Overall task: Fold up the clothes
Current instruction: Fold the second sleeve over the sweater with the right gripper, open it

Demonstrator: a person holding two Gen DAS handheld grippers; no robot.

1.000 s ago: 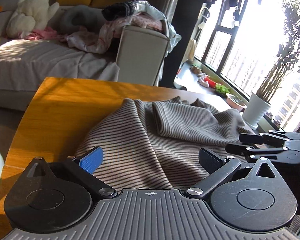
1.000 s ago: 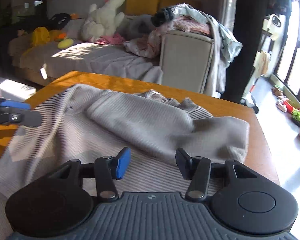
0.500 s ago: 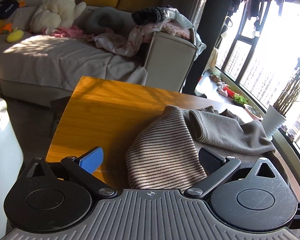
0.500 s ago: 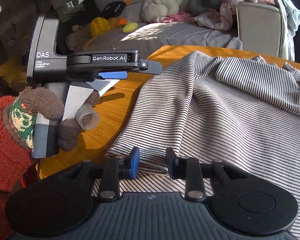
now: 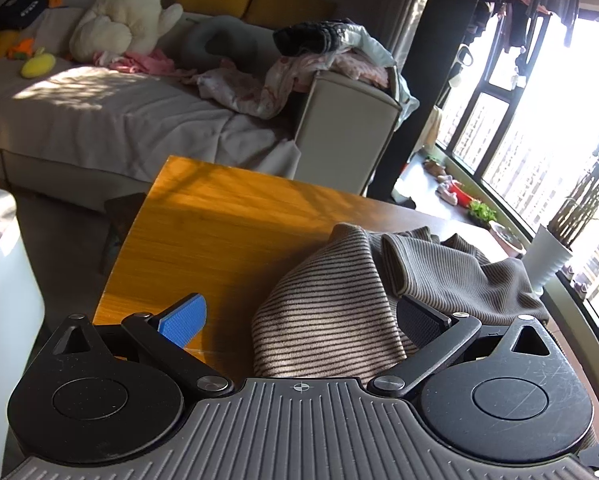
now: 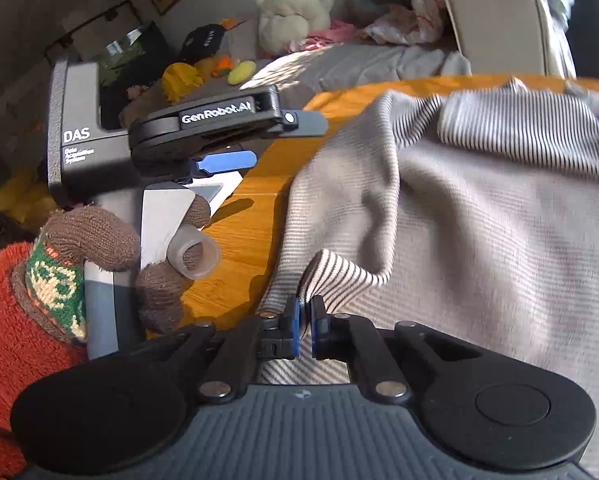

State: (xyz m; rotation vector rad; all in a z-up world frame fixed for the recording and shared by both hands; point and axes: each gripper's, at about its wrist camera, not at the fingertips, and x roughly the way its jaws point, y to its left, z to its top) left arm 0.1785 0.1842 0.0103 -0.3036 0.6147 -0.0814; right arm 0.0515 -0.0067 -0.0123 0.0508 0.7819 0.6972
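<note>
my right gripper (image 6: 304, 322), low in the frame's centre, has just closed and now pinches a raised ridge of the striped sweater (image 6: 479, 232), which sprawls rumpled over the right half of the wooden table (image 6: 255, 208). my left gripper (image 5: 299, 320) stands spread wide at the bottom of its view, nothing between its pads, the garment's edge just ahead. to fold well i'd judge the left should take a matching edge before i lift, keeping the cloth taut and level.

A striped gray sweater (image 6: 479, 208) lies bunched up on the wooden table (image 5: 219, 232), by its right edge, one edge pinched up.
</note>
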